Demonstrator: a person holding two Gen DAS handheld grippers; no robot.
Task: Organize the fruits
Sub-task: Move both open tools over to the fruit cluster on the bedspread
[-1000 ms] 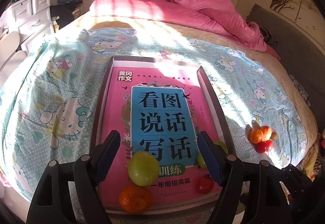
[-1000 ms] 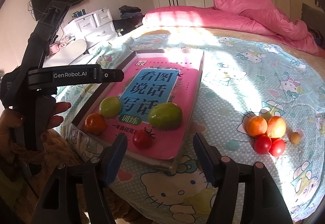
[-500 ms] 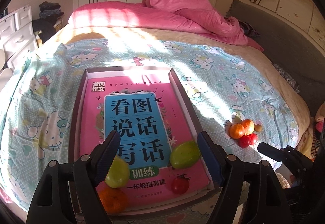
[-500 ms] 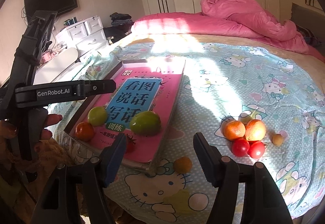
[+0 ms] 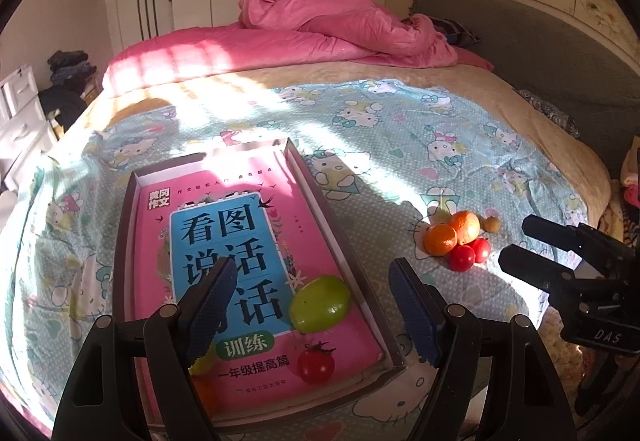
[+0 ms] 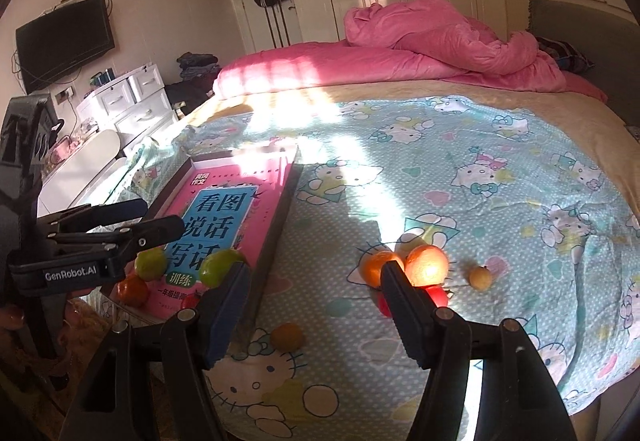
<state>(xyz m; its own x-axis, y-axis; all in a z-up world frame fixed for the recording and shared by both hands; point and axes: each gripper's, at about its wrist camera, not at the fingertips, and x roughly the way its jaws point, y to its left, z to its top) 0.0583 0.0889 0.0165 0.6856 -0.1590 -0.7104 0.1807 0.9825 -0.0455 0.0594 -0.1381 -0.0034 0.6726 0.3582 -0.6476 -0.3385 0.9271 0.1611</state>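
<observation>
Up close, the left gripper (image 5: 312,305) hangs with its blue-padded jaws spread wide and empty above the shallow grey-rimmed tray (image 5: 344,241), which holds a pink picture book (image 5: 224,237) on the cartoon-cat bedsheet (image 5: 400,145). On that book lie a large green fruit (image 5: 320,303) and a red cherry tomato (image 5: 316,363) at about 5 o'clock of the cover. The loose cluster of two orange mandarins, two red tomatoes and one small tan fruit (image 5: 460,239) sits well apart on the sheet, at 3 o'clock from the tray. The right gripper (image 6: 316,305), likewise released and carrying nothing, shows what the left view misses: a small orange fruit (image 6: 286,337) lying alone on the sheet just outside the tray's near corner, between its fingers, plus a second green fruit (image 6: 150,264) and an orange mandarin (image 6: 133,290) at the book's 7 o'clock corner. Only the right view shows a wall-mounted black television (image 6: 66,41) at 10 o'clock.
</observation>
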